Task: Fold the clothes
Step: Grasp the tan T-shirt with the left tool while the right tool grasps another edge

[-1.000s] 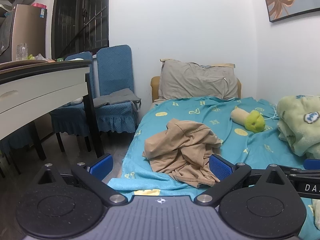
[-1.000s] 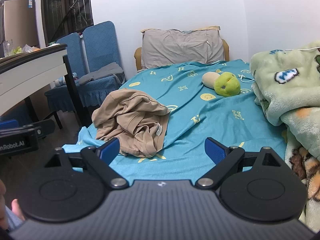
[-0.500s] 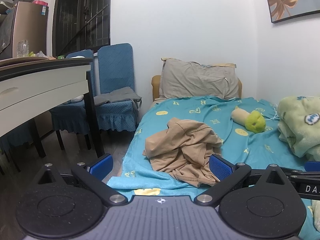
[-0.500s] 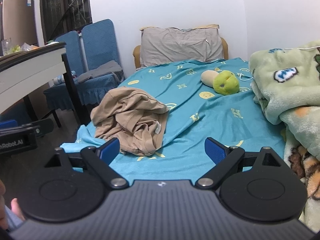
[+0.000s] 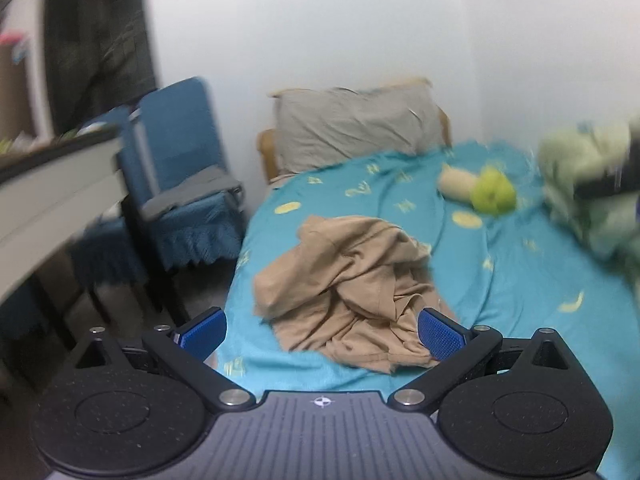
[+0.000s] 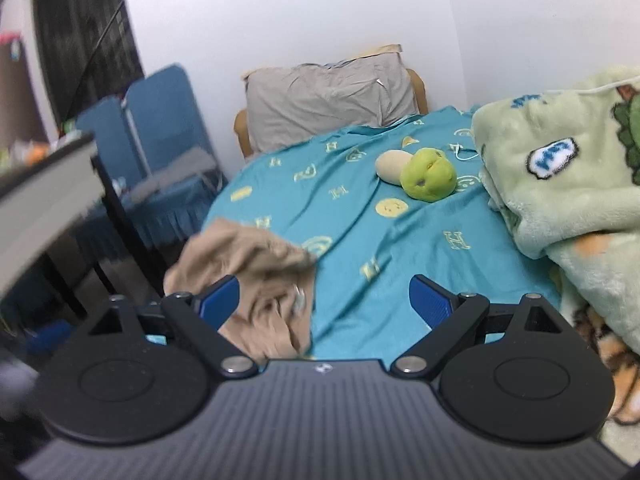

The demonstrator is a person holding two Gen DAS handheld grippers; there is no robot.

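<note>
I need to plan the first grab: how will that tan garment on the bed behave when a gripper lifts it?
The tan garment lies crumpled in soft folds on the bedsheet, so it will likely hang limp and unfurl rather than keep its shape. It looks like thin fabric, probably light. Layers overlap, so one pinch may catch several. Both the left gripper and right gripper are open.

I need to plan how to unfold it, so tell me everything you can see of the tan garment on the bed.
The tan garment is a plain beige piece of thin, soft-looking cloth, crumpled into a loose heap with many folds and overlapping layers; its type cannot be told. It lies unfolded on the teal bedsheet near the bed's foot and left edge. A small pale tag or label shows at its right side. Only the sheet touches it; both open grippers are short of it.
</note>
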